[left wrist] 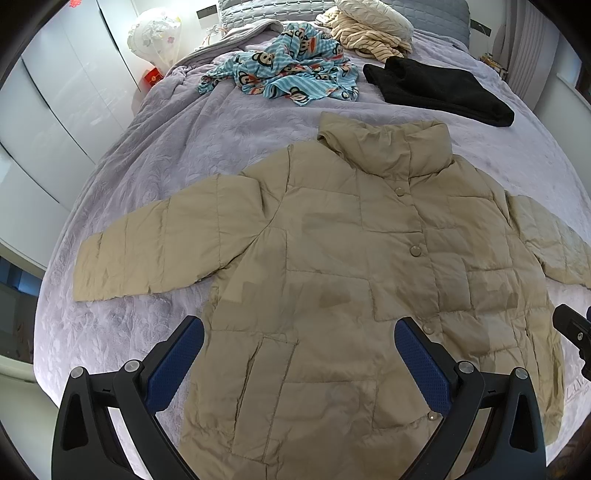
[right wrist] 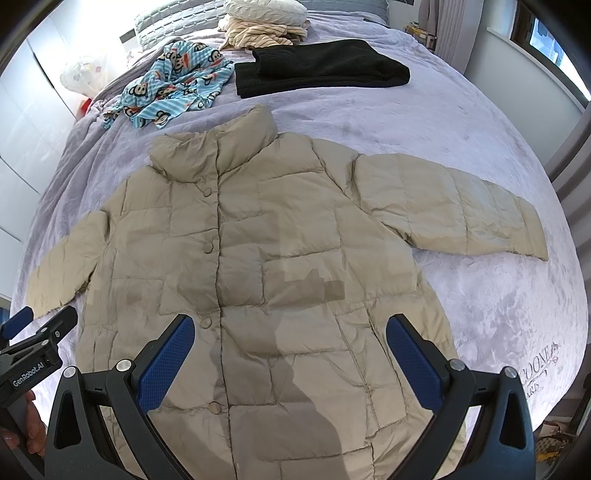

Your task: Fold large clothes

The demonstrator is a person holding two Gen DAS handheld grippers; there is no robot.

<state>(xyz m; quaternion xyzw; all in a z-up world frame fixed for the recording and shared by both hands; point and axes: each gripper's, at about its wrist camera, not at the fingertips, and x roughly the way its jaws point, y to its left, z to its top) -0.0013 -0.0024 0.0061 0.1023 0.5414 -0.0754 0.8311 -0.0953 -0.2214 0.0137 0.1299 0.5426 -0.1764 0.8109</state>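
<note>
Both grippers are hanging wide open and gripping nothing: the left gripper [left wrist: 299,363] and the right gripper [right wrist: 290,360] are hovering above the hem of the beige puffer jacket [left wrist: 332,258], which is lying flat, sleeves spread, on the lavender bedspread [left wrist: 155,162] beyond them.

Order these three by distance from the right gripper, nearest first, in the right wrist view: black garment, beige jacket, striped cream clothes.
1. Beige jacket, directly below the open right gripper.
2. Black garment, folded, beyond the collar.
3. Striped cream clothes, at the bed's head.
</note>
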